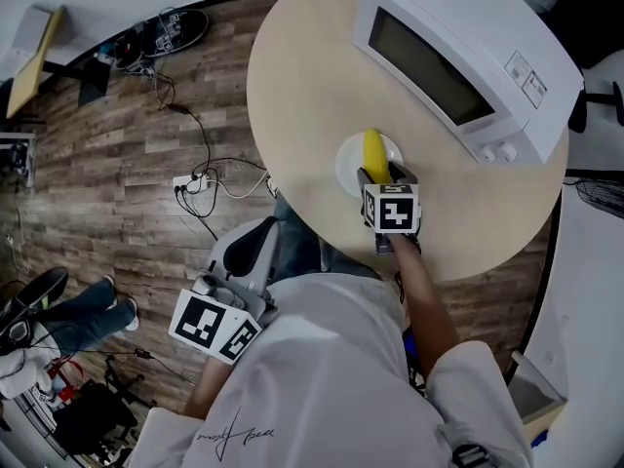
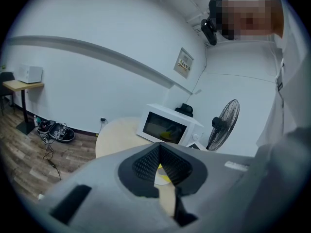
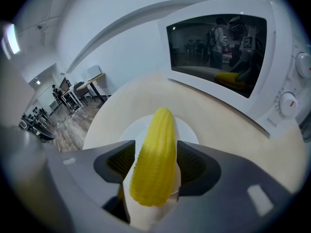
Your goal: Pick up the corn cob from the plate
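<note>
Right gripper (image 3: 154,161) stands with its jaws wide apart, one on each side of the corn cob (image 3: 160,125). A sliver of gap shows at the left pad, the right pad is very near the kernels, and neither pad visibly presses. The cob lies on the white plate (image 3: 130,130) with its thick end at 6 o'clock, nearest the gripper's camera, and its tapered tip pointing to 12 o'clock. The jaws flank it at 3 and 9 o'clock, about at its thicker half.

The plate sits on the round table (image 3: 233,130), and the microwave (image 3: 218,57) stands near it at about 1 o'clock.

By the look of it the cob is light and stiff, likely a moulded model. Its rows of kernels should give the ribbed pads some bite. The taper is the hazard: a squeeze near the tip could push it forward out of the jaws. So the hold belongs where the jaws now stand, across the fullest part, closed squarely and not hard. The plate looks light too and may slide if the jaws drag on it.

Left gripper (image 2: 160,152) is held off the table's edge at about 7 o'clock, jaws together at the tips, holding nothing.
</note>
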`<state>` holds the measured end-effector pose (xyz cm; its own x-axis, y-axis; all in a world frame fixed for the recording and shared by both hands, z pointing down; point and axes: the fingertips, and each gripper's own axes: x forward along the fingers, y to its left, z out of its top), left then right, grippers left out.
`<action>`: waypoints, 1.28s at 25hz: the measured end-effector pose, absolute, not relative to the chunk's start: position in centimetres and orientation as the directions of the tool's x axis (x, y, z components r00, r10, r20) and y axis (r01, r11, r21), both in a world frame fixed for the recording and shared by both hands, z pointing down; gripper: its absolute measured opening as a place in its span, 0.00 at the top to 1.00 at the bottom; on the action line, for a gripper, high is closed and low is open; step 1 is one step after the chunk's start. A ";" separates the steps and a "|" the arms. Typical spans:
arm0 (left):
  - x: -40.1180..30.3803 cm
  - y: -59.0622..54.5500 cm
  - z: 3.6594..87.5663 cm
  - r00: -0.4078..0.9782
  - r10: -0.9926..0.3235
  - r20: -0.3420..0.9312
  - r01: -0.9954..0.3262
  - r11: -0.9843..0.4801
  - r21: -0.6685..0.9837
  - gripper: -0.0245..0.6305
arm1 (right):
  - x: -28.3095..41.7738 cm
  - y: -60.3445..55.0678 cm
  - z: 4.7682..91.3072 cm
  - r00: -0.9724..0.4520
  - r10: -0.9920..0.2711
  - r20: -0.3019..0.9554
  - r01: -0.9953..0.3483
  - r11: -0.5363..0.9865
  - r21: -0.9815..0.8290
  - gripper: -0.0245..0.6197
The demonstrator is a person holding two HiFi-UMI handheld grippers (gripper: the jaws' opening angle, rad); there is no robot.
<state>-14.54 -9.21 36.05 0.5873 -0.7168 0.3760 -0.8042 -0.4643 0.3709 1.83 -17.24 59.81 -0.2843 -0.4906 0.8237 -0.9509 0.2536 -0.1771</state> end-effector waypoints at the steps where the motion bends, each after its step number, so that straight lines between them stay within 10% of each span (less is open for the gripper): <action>1: -14.6 -9.3 36.1 0.588 -0.716 0.376 -0.804 -0.464 0.373 0.96 | 1.8 -17.3 60.0 -0.280 -0.486 0.828 -0.952 0.253 -0.173 0.55; 32: -15.3 -10.2 36.9 0.586 -0.709 0.392 -0.805 -0.455 0.379 0.96 | 1.7 -18.1 61.9 -0.230 -0.385 0.894 -0.959 0.246 -0.141 0.53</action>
<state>-15.27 -10.16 36.89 0.5857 -0.7094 0.3921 -0.8054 -0.4553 0.3795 1.74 -18.13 61.86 -0.2301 -0.3849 0.8938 -0.9589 0.2463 -0.1408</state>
